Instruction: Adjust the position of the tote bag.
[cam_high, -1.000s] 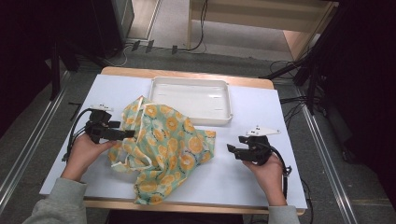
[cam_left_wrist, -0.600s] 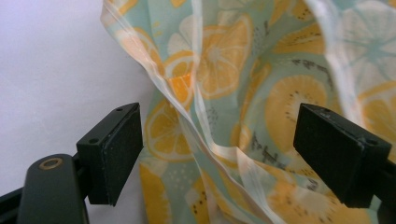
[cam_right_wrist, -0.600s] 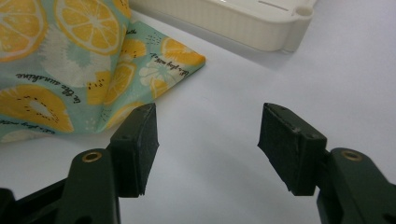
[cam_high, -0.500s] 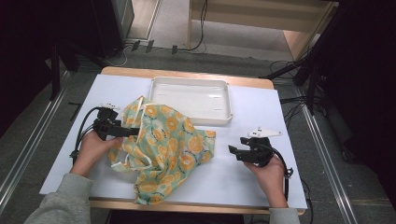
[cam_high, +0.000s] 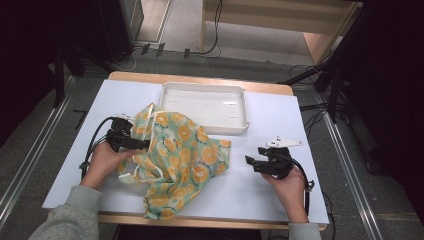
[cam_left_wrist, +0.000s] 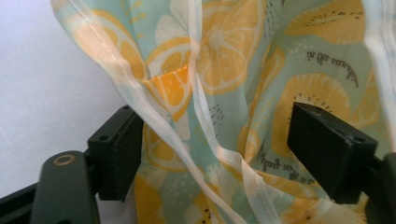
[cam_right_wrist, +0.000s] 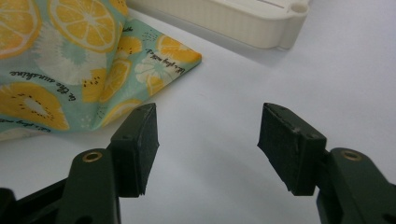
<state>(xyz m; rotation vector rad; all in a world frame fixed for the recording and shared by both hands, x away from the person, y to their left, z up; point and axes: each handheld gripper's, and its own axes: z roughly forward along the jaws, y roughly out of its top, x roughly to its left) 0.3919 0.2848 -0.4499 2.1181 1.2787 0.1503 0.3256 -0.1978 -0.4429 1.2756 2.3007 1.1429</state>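
A pale wooden worktop (cam_high: 200, 79) covered by a white sheet (cam_high: 280, 115) stands on a grey carpeted floor (cam_high: 30, 145); metal rails (cam_high: 30, 160) run along the floor at both sides; black cables (cam_high: 215, 30) trail across the floor beyond the far edge; a light wooden piece of furniture (cam_high: 280, 20) stands at the back; dark equipment (cam_high: 80, 30) fills the left rear; the right side lies in deep shadow.

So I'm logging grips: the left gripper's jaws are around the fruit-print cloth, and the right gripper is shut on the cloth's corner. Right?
Not quite. The right gripper is open over bare table, apart from the cloth, as the right gripper view shows. The left gripper does have cloth between its jaws, which have just been closing.
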